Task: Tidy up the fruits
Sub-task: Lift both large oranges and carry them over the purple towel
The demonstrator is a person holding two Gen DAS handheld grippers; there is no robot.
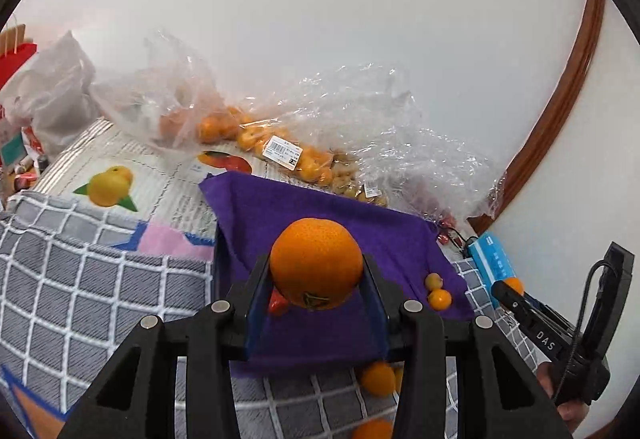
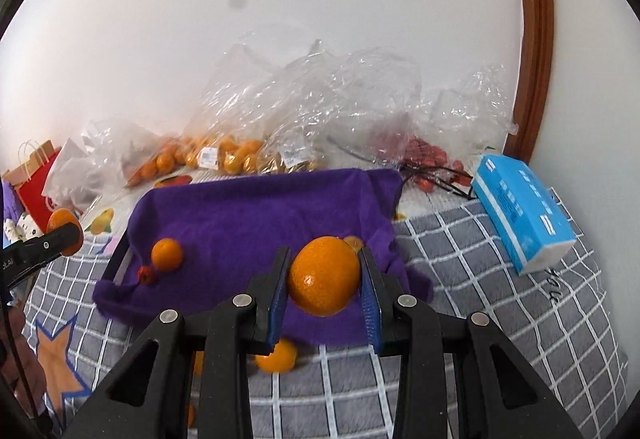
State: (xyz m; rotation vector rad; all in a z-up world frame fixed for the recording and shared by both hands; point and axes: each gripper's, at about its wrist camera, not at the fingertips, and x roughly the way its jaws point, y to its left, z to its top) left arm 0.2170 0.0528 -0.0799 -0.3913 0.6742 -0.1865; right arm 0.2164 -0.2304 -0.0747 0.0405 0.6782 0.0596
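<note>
My left gripper (image 1: 316,275) is shut on a large orange (image 1: 316,263) and holds it above the purple cloth (image 1: 320,215) that covers a dark tray. My right gripper (image 2: 324,279) is shut on another orange (image 2: 324,275) over the cloth's (image 2: 260,211) near right part. On the cloth lie a small orange (image 2: 167,254), a small red fruit (image 2: 146,275) and a yellowish fruit (image 2: 354,241). In the left wrist view two small fruits (image 1: 438,293) lie at the cloth's right edge. The right gripper shows there at the right (image 1: 506,287).
Clear plastic bags of small oranges (image 1: 248,135) and red fruits (image 2: 424,159) lie along the wall. A blue tissue pack (image 2: 520,211) lies right. Loose oranges (image 2: 278,359) lie on the grey checked blanket (image 2: 500,319) in front of the tray. Bags (image 1: 48,95) stand left.
</note>
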